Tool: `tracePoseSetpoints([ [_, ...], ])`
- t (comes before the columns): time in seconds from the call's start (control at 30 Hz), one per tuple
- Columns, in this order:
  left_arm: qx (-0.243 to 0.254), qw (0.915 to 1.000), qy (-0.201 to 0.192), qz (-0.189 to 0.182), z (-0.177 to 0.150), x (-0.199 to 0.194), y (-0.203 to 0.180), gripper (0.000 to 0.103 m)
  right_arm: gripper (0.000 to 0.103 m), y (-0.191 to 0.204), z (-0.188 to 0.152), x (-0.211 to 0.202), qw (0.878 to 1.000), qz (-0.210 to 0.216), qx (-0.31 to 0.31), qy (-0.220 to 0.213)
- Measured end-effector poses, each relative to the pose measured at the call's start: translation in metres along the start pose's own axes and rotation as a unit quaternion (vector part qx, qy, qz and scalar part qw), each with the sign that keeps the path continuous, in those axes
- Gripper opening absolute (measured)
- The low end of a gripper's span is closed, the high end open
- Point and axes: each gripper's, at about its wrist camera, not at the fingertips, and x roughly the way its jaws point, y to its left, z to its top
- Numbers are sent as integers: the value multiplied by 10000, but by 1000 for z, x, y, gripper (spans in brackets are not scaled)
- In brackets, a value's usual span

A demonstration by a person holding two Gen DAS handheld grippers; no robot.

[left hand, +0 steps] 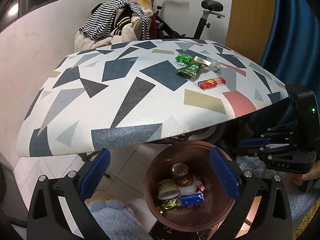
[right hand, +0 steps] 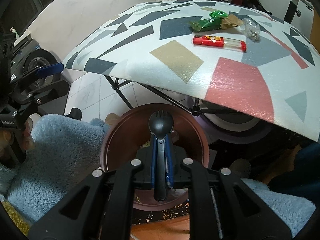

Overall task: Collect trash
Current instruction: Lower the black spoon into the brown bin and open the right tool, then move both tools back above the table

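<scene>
Black plastic spork point(right hand: 159, 129), round brown bin point(right hand: 203, 140) (glossy)

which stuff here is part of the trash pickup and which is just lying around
Part of the job:
- black spork between the right gripper jaws
- brown bin with trash inside
- green packet, gold wrapper, clear wrapper, red lighter on the table

Just lying about:
- clothes pile
- exercise bike
- blue rug
</scene>
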Motion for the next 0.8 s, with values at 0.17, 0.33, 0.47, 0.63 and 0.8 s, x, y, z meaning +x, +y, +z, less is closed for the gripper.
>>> tracePoseSetpoints([
  [0.17, -6, 10000, 5, 0, 0, 0, 0, 97, 76, 7, 0, -5, 9997, -86, -183, -163],
  [0.33, 1, 10000, -5, 6, 0, 1, 0, 97, 94, 7, 4, -9, 9990, -334, -231, -208],
  [0.47, 11, 10000, -6, 9, 0, 1, 0, 97, 97, 1, 9, -15, 9984, -443, -176, -295],
  [0.63, 58, 9999, -40, 104, 9, 2, -2, 97, 97, -11, 17, -25, 9964, -701, -148, -459],
  [0.8, 12, 9994, -130, 313, 24, 4, -4, 97, 97, -27, 29, -31, 9939, -1007, -32, -437],
])
